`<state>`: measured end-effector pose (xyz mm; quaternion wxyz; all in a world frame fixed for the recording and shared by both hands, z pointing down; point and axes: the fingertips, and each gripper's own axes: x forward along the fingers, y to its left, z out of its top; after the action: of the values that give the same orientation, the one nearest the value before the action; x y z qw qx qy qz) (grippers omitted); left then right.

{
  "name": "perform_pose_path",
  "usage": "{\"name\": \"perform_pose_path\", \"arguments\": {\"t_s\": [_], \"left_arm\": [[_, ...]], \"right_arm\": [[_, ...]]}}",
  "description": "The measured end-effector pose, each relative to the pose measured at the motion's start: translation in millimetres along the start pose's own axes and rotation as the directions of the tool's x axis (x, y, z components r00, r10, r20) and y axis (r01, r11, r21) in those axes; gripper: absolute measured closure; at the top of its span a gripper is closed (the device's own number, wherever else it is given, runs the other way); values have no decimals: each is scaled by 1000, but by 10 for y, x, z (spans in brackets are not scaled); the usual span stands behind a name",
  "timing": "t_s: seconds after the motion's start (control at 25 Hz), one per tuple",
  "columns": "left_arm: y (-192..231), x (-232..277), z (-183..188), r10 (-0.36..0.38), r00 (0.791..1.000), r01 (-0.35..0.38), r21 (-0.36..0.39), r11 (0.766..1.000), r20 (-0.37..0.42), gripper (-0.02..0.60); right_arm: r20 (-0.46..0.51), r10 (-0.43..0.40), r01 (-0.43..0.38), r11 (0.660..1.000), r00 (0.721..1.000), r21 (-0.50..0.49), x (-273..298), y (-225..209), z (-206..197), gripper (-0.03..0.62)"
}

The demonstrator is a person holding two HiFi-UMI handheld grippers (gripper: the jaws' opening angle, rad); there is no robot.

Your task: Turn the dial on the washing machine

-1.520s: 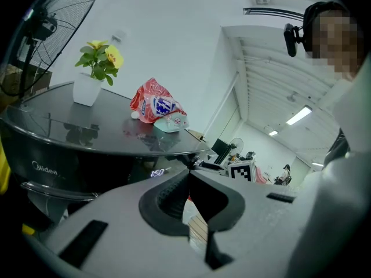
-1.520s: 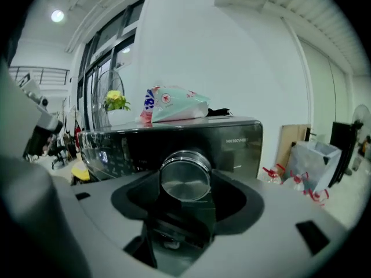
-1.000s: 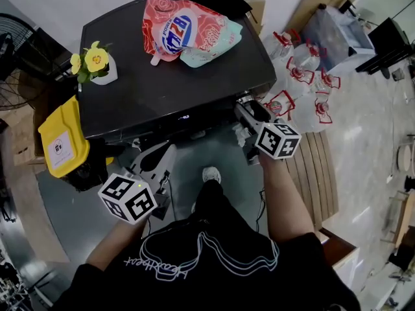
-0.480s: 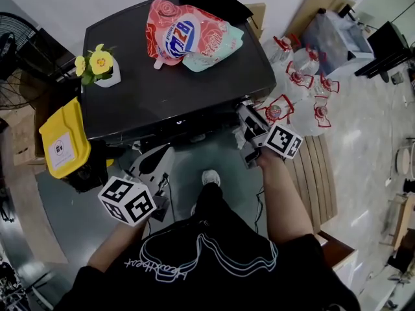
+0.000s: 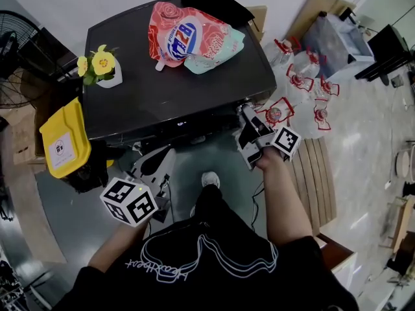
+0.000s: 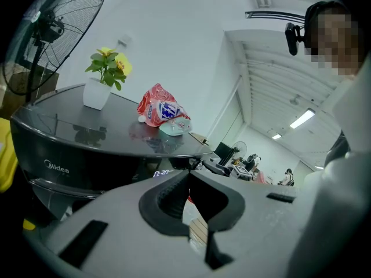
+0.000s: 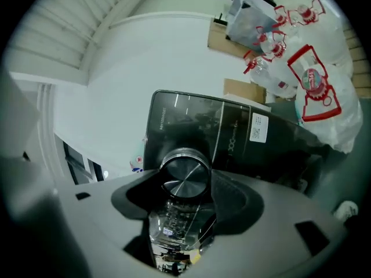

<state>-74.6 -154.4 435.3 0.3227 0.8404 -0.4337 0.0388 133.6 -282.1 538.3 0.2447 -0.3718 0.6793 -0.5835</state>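
Observation:
The black washing machine stands in front of me, its lid seen from above in the head view. My right gripper reaches its front panel at the right corner. In the right gripper view the round silver dial sits between the two dark jaws, which press on it from both sides. The dial itself is hidden in the head view. My left gripper hangs low in front of the machine's left half, away from the panel. Its jaws meet at the tips in the left gripper view with nothing between them.
On the lid lie a pink detergent bag and a white pot with yellow flowers. A yellow container stands at the machine's left, a fan behind it. Several water bottles and a wooden pallet are at the right.
My right gripper has rolled about its own axis while staying at the machine's front right corner; its marker cube now shows a smaller, turned face. The left gripper has barely moved.

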Motion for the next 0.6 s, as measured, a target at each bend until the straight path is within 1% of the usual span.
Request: {"name": "perform_pose_path", "arguments": {"t_s": [0.08,0.24,0.28,0.32,0.4,0.44,0.48,0.52,0.56,0.6], "left_arm": [[1,-3,2,1,1000,-1,2,1000,0,577],[17,-6,-17,7,1000,-7,-5,1000,-2,577],[20,-4,-24,8,1000,-8,-7,1000,-3,577],[21,-1,-29,8,1000,-8,-7,1000,-4,577],[17,8,-37,7,1000,-7,-7,1000,-6,577],[15,11,-44,7,1000,-7,-9,1000,-7,577],[15,14,-52,7,1000,-7,-11,1000,-9,577],[15,16,-62,8,1000,-8,-13,1000,-11,577],[15,19,-71,9,1000,-9,-15,1000,-13,577],[13,23,-81,8,1000,-9,-16,1000,-14,577]], "right_arm": [[11,10,-10,1000,1000,15,1,-4,-1,313],[19,16,-16,1000,1000,-5,-8,-1,6,315],[25,6,-6,1000,1000,-26,-18,-6,18,311],[32,-8,10,998,999,-59,-31,-10,38,291],[38,-38,44,987,999,-156,-62,9,72,256],[35,-49,56,974,998,-219,-74,34,75,237],[29,-60,66,954,998,-293,-80,66,71,227],[28,-78,83,920,997,-382,-89,94,71,207],[38,-106,111,868,994,-483,-106,113,82,202],[55,-137,143,796,989,-588,-127,128,98,186]]}}
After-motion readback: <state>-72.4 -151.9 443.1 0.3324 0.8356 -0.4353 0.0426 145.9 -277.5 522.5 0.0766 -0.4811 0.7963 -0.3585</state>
